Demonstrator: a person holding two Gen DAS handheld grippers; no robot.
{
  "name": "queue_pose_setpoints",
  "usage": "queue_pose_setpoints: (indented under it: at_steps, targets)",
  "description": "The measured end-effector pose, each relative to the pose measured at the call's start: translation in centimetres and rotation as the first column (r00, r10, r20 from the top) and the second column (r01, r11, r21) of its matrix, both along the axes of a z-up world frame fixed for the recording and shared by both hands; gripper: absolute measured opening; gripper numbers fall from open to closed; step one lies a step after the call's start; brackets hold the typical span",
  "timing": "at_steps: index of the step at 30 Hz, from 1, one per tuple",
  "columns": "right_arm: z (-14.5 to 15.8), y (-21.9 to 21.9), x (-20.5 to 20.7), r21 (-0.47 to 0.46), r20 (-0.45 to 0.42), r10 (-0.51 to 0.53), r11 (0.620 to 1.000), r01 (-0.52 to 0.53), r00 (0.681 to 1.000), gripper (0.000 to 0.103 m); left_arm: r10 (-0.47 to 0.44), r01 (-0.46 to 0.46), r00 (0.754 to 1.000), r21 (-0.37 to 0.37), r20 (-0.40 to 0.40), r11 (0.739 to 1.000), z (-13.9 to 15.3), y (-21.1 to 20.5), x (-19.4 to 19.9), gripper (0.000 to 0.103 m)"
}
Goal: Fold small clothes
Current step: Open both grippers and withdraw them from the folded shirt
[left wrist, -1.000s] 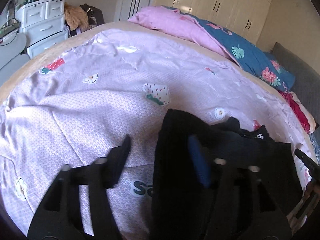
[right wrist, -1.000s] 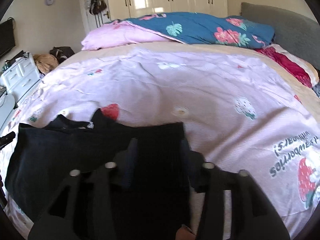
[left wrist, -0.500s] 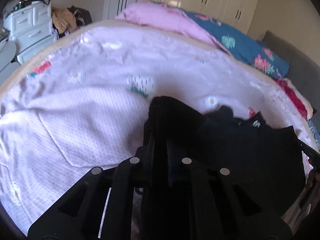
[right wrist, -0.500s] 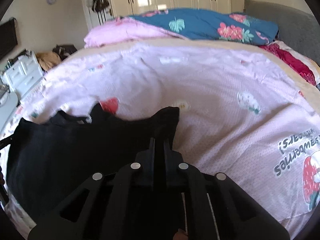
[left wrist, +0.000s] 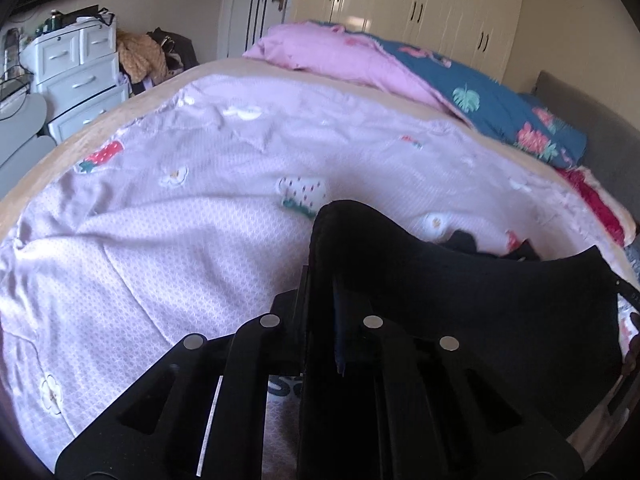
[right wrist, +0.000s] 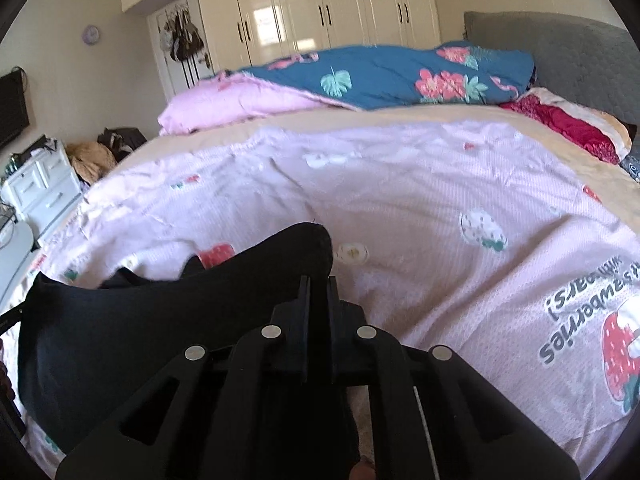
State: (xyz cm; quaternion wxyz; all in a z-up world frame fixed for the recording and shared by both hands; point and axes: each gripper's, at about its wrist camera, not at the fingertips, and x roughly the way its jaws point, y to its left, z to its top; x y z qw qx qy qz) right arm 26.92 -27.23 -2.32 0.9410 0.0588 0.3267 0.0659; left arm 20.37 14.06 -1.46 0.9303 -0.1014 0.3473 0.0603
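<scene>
The left tool (left wrist: 320, 276) and the right tool (right wrist: 318, 288) are each clamped on a corner of the black garment (left wrist: 480, 304), lifting those corners. The rest of it sags on the bed's strawberry-print cover (right wrist: 440, 200)

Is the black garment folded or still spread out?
Spread, not folded: the black garment stretches between the left gripper and right gripper.
</scene>
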Motion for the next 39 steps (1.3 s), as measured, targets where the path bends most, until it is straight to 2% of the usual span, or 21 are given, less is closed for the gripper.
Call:
queue_pose_setpoints:
  at_steps: [4, 8, 11, 17, 19, 22, 24, 27, 30, 35, 39]
  targets:
    - [-0.8, 0.2, 0.3, -0.025, -0.035, -0.009, 1.000, 0.008, 0.999, 0.007, 0.005, -0.005, 1.000, -0.003, -0.021, 1.000, -0.6, 0.1, 0.0, 0.004]
    - [-1.5, 0.5, 0.2, -0.058, -0.071, -0.021, 0.998, 0.016, 0.997, 0.008, 0.001, 0.000, 0.999, 0.027, -0.033, 1.000, -0.5, -0.4, -0.2, 0.007]
    - [-1.5, 0.6, -0.1, -0.068, -0.077, -0.020, 0.998, 0.015, 0.997, 0.013, -0.016, 0.018, 0.999, 0.042, -0.051, 0.999, -0.6, -0.9, -0.3, 0.009]
    - [-0.6, 0.2, -0.9, -0.059, -0.060, -0.023, 0.998, 0.019, 0.998, 0.020, -0.030, 0.033, 0.998, 0.059, -0.053, 0.998, 0.0, -1.9, -1.2, 0.027]
    - [-0.2, 0.2, -1.3, -0.054, -0.051, -0.017, 0.998, 0.014, 0.999, 0.021, -0.033, 0.036, 0.998, 0.060, -0.050, 0.998, 0.3, -2.1, -1.6, 0.036]
    - [0.4, 0.5, -2.4, -0.049, -0.036, 0.009, 0.999, -0.010, 0.999, 0.028, -0.047, 0.050, 0.997, 0.057, -0.053, 0.997, 0.6, -2.7, -2.5, 0.048]
    - [0.7, 0.9, -3.0, -0.050, -0.034, 0.028, 0.998, -0.030, 0.999, 0.031, -0.059, 0.063, 0.996, 0.057, -0.062, 0.996, 0.6, -3.2, -2.9, 0.051]
    - [0.8, 1.5, -4.7, -0.047, -0.041, 0.062, 0.997, -0.064, 0.997, 0.040, -0.083, 0.088, 0.994, 0.061, -0.076, 0.994, 0.5, -4.0, -4.1, 0.061]
    - [0.8, 2.2, -6.1, -0.055, -0.054, 0.093, 0.994, -0.096, 0.994, 0.044, -0.097, 0.101, 0.992, 0.045, -0.083, 0.994, 0.5, -4.5, -4.9, 0.062]
    - [0.4, 3.0, -7.7, -0.040, -0.075, 0.122, 0.991, -0.126, 0.990, 0.051, -0.098, 0.106, 0.990, 0.078, -0.098, 0.991, 0.3, -5.4, -6.2, 0.065]
    - [-1.1, 3.2, -8.4, -0.044, -0.136, 0.123, 0.990, -0.130, 0.983, 0.054, -0.100, 0.111, 0.986, 0.073, -0.136, 0.991, -0.6, -5.3, -6.8, 0.065]
